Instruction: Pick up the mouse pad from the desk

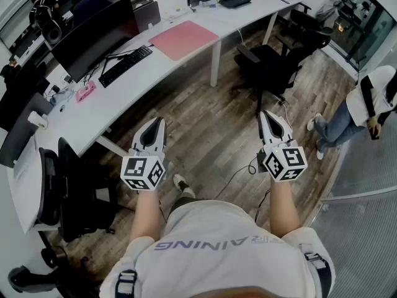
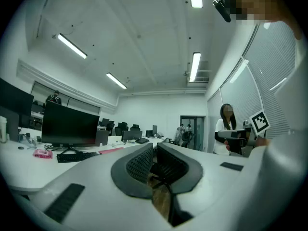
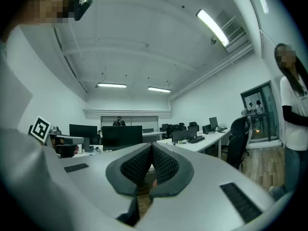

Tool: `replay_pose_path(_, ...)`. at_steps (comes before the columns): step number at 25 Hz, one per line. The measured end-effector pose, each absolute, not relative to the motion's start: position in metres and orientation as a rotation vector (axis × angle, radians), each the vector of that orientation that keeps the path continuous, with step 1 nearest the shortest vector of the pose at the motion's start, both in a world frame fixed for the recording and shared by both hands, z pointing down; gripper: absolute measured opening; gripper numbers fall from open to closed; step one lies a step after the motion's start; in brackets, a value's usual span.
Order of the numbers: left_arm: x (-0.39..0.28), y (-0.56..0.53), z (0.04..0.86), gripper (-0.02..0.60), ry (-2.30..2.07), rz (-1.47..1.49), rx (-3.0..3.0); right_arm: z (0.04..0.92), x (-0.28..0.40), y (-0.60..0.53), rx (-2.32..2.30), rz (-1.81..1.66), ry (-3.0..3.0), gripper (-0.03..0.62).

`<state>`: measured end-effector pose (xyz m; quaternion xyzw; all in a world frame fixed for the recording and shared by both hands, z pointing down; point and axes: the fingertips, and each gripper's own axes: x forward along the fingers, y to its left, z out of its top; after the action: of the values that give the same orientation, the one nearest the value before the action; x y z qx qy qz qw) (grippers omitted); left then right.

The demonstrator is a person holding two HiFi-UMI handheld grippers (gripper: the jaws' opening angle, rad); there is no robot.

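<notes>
Both grippers are well short of the work, held level over the wood floor.

1. Desk [image 1: 93, 113]: long, white and curved. It carries a dark monitor [image 1: 93, 39] and a black keyboard [image 1: 126, 65].
2. Office chair [image 1: 273, 67]: black, parked beside the desk leg below the target. I judge it could snag my right side on the walk in.
3. Mouse pad [image 1: 183, 39]: on the desk near its front edge, just right of the keyboard and apart from it. It is pink, rectangular with rounded corners, plain, and lies fully flat.
4. Left gripper [image 1: 155, 124]: jaws together, nothing between them.
5. Right gripper [image 1: 267, 115]: jaws together, likewise empty.

Main risk, in my judgement: the pad looks thin and flush with the top, leaving no raised edge to catch. Jaws brought down on it flat would likely skate across or push it toward the keyboard. Arriving with the jaws unopened would rule out any pinch.
</notes>
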<state>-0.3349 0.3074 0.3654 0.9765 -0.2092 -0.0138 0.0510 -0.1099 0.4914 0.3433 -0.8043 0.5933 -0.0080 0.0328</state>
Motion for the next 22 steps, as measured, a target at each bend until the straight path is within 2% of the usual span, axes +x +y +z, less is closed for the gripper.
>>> replay_pose_path(22,-0.335,0.299,0.380,0.048,-0.639,-0.017,2.942,0.356,-0.108,0.479,-2.420,-0.107,1.822,0.021)
